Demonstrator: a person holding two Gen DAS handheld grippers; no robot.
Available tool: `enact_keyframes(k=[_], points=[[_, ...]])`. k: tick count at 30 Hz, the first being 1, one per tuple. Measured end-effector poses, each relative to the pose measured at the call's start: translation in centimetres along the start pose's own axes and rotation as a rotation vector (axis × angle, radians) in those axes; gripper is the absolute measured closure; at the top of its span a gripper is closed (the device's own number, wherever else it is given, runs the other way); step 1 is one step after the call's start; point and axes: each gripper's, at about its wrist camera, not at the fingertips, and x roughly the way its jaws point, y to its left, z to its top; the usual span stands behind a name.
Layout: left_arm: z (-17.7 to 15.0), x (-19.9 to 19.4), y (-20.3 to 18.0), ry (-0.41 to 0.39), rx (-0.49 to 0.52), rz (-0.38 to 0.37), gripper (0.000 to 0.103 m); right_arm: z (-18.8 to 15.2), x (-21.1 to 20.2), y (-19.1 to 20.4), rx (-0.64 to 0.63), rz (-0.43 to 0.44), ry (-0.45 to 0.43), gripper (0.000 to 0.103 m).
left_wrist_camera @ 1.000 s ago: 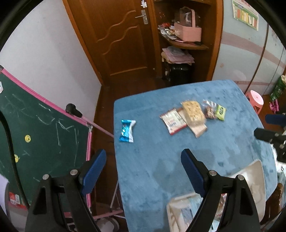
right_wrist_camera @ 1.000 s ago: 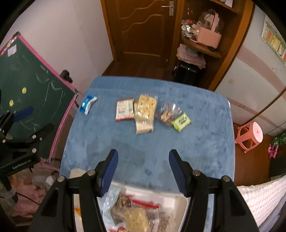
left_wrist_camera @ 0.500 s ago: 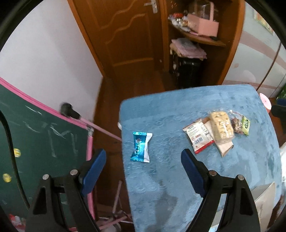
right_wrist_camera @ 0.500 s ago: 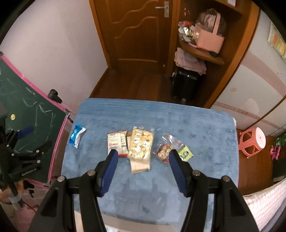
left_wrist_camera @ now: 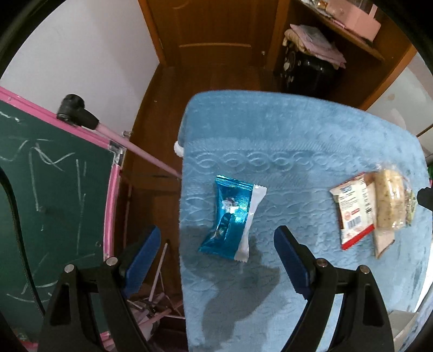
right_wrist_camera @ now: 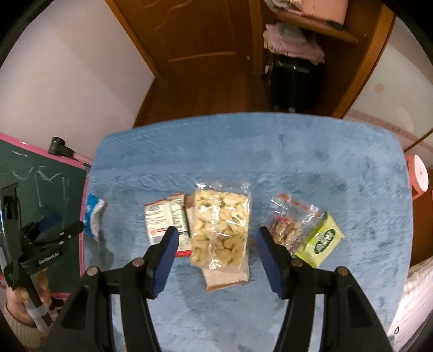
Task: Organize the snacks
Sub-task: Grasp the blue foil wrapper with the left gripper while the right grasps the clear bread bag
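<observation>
A blue and white foil snack packet (left_wrist_camera: pixel 232 218) lies near the left edge of the blue towel-covered table (left_wrist_camera: pixel 297 151). My left gripper (left_wrist_camera: pixel 216 245) is open just above it, the packet lying between the fingers. In the right wrist view a clear bag of pale puffed snacks (right_wrist_camera: pixel 220 227) lies mid-table on a brown packet, with a white and red packet (right_wrist_camera: pixel 165 216) to its left, a clear bag of brown snacks (right_wrist_camera: pixel 289 224) and a green packet (right_wrist_camera: pixel 320 238) to its right. My right gripper (right_wrist_camera: pixel 216 245) is open over the puffed snack bag. The left gripper (right_wrist_camera: pixel 54 230) shows at the left there.
A green chalkboard with a pink frame (left_wrist_camera: pixel 54 195) stands close to the table's left edge. A wooden door, a shelf with a pink box (left_wrist_camera: pixel 360 16) and a black case (right_wrist_camera: pixel 292 78) are beyond the table. A pink stool (right_wrist_camera: pixel 418 176) is on the right.
Both grippers have moved forward and down toward the snacks. The white tray at the near edge has dropped out of view. Both stay open.
</observation>
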Motion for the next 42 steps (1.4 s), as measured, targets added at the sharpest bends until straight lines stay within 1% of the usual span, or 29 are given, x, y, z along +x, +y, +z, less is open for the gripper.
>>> enact_keyframes(k=[5,11,13,16,17,18,20,22,23,24,26,27,28,29,33,34,36,37,40,42], points=[[0.4,2.5,-0.7,0.03,0.01,0.015,0.018,0.0,2.3,-0.2,0.003,-0.014,0.032,0.043],[0.8,3.9,-0.8,0.048,0.008,0.006,0.018,0.0,4.2,-0.3,0.011,-0.014,0.061,0.043],[0.9,4.3,-0.9,0.055,0.003,0.003,0.019,-0.1,4.5,-0.2,0.016,0.006,0.065,0.043],[1.1,5.1,-0.6,0.067,-0.008,-0.008,0.03,0.0,4.9,0.0,0.019,0.022,0.065,0.043],[1.1,5.4,-0.5,0.076,-0.014,-0.018,0.036,0.0,4.9,0.2,0.013,0.024,0.064,0.043],[1.2,5.6,-0.5,0.083,-0.02,-0.026,0.039,0.1,5.0,0.3,0.008,0.027,0.066,0.043],[1.3,5.7,-0.4,0.082,-0.029,-0.028,0.04,0.1,5.1,0.6,-0.001,0.032,0.073,0.043],[1.3,5.5,-0.7,0.073,-0.027,-0.027,0.046,0.1,5.1,0.8,-0.011,0.032,0.071,0.043],[1.3,5.5,-0.7,0.068,-0.024,-0.027,0.054,0.2,5.1,0.8,-0.016,0.032,0.071,0.043],[1.3,5.4,-0.9,0.063,-0.017,-0.027,0.063,0.1,5.1,0.9,-0.018,0.032,0.068,0.043],[1.3,5.2,-1.1,0.059,-0.008,-0.017,0.072,0.0,5.1,0.9,-0.021,0.035,0.062,0.044],[1.2,5.1,-1.4,0.064,-0.005,0.002,0.075,-0.1,5.1,1.0,-0.028,0.036,0.059,0.045],[1.2,5.0,-1.7,0.07,-0.003,0.013,0.075,-0.1,5.1,1.1,-0.034,0.033,0.05,0.053],[1.2,4.8,-2.0,0.072,0.001,0.022,0.076,-0.3,4.8,1.2,-0.046,0.023,0.032,0.056],[0.5,3.5,-3.5,0.045,0.02,0.011,0.076,-0.7,4.2,1.7,-0.082,-0.011,0.014,0.057],[0.3,3.2,-3.8,0.039,0.024,0.004,0.076,-0.9,4.0,1.7,-0.09,-0.014,0.008,0.06],[-0.1,2.3,-4.3,0.028,0.033,-0.012,0.076,-1.2,3.5,1.8,-0.097,-0.008,-0.002,0.062],[-0.4,1.6,-4.7,0.018,0.042,-0.018,0.076,-1.4,3.2,1.7,-0.095,-0.007,-0.005,0.067],[-1.4,-0.4,-5.8,-0.016,0.079,-0.027,0.077,-1.9,1.9,1.7,-0.1,0.014,-0.019,0.068],[-2.1,-1.8,-6.4,-0.032,0.09,-0.047,0.077,-2.5,0.8,1.9,-0.122,0.017,-0.035,0.068]])
